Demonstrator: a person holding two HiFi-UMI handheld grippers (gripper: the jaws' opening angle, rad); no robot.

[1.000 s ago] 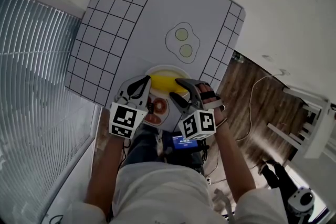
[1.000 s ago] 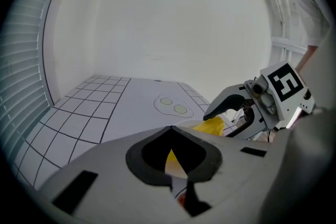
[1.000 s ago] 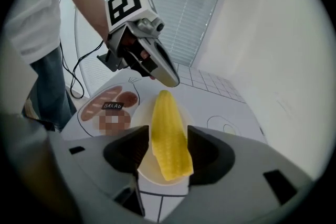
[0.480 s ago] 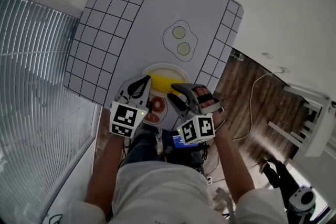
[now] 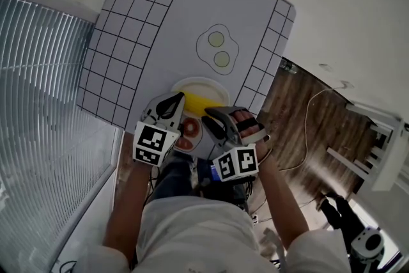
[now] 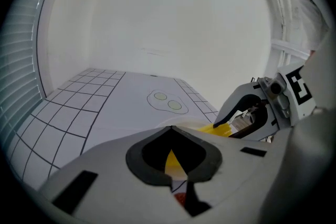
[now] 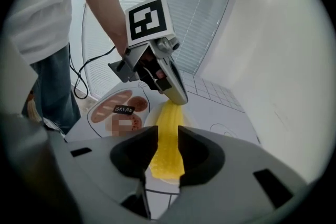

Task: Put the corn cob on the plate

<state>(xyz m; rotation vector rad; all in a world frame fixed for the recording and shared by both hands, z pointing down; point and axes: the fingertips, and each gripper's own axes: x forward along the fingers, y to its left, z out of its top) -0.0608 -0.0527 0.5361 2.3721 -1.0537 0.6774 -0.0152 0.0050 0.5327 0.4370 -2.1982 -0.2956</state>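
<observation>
The corn cob lies on the white plate on the counter, just ahead of both tongs. The left tongs are closed and empty, tips at the cob's end farthest from the right tongs. The right tongs are part open and closing, with the cob just beyond their tips, ungripped.

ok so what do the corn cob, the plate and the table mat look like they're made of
Corn cob: likely a plastic or rubber toy, since it is uniformly bright yellow with smooth moulded ridges and no separate kernels.
Plate: plastic or ceramic. It is plain white with a soft sheen, and the look leaves it open.
Mat: looks like printed paper or vinyl, being flat and matt with drawn grid lines and food pictures.
</observation>
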